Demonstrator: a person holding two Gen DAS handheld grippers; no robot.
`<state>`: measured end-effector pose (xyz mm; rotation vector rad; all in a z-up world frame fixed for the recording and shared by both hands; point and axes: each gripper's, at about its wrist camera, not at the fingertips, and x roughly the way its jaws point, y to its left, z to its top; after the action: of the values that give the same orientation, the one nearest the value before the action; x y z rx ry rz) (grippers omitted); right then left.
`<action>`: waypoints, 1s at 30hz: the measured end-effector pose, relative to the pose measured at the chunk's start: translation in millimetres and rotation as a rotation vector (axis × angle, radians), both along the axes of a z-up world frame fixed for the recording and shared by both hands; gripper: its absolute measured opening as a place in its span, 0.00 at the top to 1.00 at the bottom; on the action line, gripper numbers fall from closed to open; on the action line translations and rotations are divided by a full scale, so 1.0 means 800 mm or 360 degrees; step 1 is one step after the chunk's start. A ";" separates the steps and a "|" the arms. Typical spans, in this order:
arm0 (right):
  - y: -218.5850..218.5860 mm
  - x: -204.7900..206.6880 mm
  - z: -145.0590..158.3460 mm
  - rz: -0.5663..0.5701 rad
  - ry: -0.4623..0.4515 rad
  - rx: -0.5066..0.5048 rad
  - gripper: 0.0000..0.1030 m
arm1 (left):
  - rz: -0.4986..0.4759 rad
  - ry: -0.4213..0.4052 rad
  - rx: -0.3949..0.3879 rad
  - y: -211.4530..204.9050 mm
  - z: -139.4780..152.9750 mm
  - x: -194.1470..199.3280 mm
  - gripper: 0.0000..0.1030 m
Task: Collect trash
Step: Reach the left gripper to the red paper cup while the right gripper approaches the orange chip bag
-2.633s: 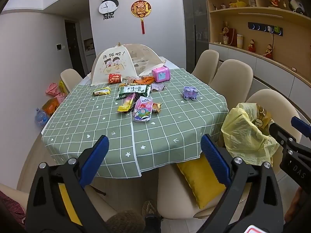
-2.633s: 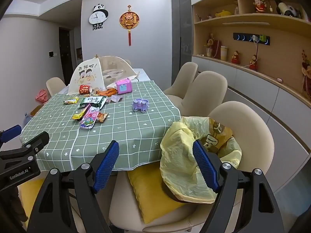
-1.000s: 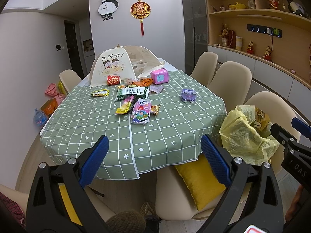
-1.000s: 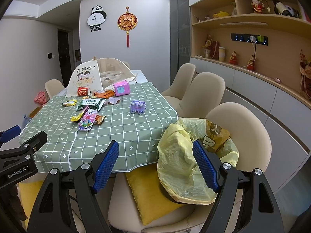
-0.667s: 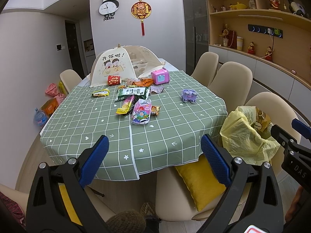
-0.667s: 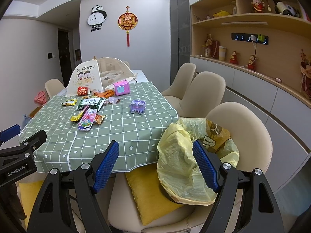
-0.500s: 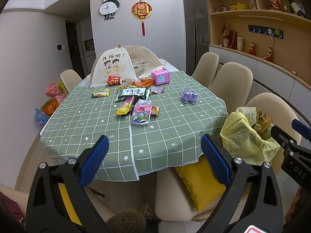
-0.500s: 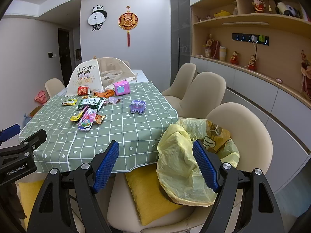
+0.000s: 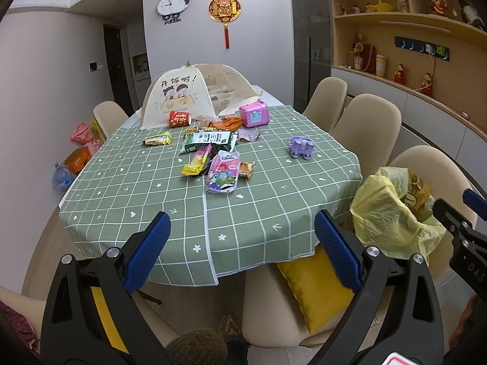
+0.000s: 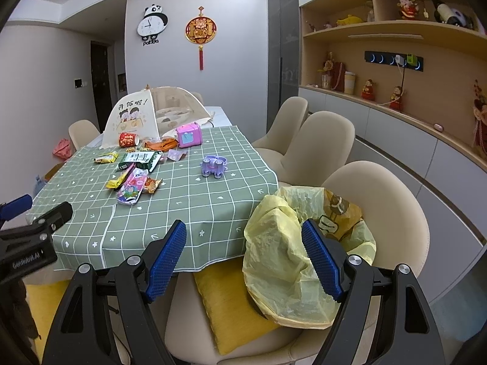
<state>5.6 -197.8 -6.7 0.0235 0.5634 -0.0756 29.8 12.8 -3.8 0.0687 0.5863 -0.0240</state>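
— 2 wide-spread fingers on our left gripper (image 9: pixel 240 243), gripping nothing; what lies ahead?
— Snack wrappers (image 9: pixel 214 159) on the green tablecloth (image 9: pixel 152 182), well beyond our fingertips.
— And our right gripper (image 10: pixel 243 255)?
— Equally agape and empty; the yellow trash bag (image 10: pixel 283 252) sits on a chair (image 10: pixel 392 200) just past its right finger (image 10: pixel 319 258), wrappers (image 10: pixel 132 182) far off left.

Tablecloth (image 9: pixel 268 210): matt green cloth w/ white grid. Snack wrappers (image 9: pixel 223 175) near its centre: glossy plastic/foil, crinkled. Trash bag (image 10: pixel 283 258): thin yellow plastic, wrinkled, semi-gloss. Cushion (image 9: pixel 313 289): yellow woven cloth, matt. Chairs (image 10: pixel 383 200): smooth beige, matt shell. Left gripper (image 9: pixel 240 252) & right gripper (image 10: pixel 243 258): black matt plastic, blue ribbed pads, metal screws.
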 end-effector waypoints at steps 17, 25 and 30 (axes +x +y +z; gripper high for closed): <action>0.074 0.157 -0.044 0.0216 0.0165 0.0043 0.28 | 0.0005 0.0295 -0.0194 0.140 -0.054 0.194 0.09; 0.109 0.239 -0.058 0.0251 0.0219 -0.0063 0.28 | -0.0099 0.0444 -0.0403 0.175 -0.084 0.308 0.23; 0.123 0.279 -0.063 0.0222 0.0271 -0.0129 0.28 | -0.0144 0.0468 -0.0359 0.179 -0.098 0.377 0.31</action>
<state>228.5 -99.0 -57.2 -0.1020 0.7302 0.0358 331.4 156.4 -82.4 -0.1296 0.8706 -0.1904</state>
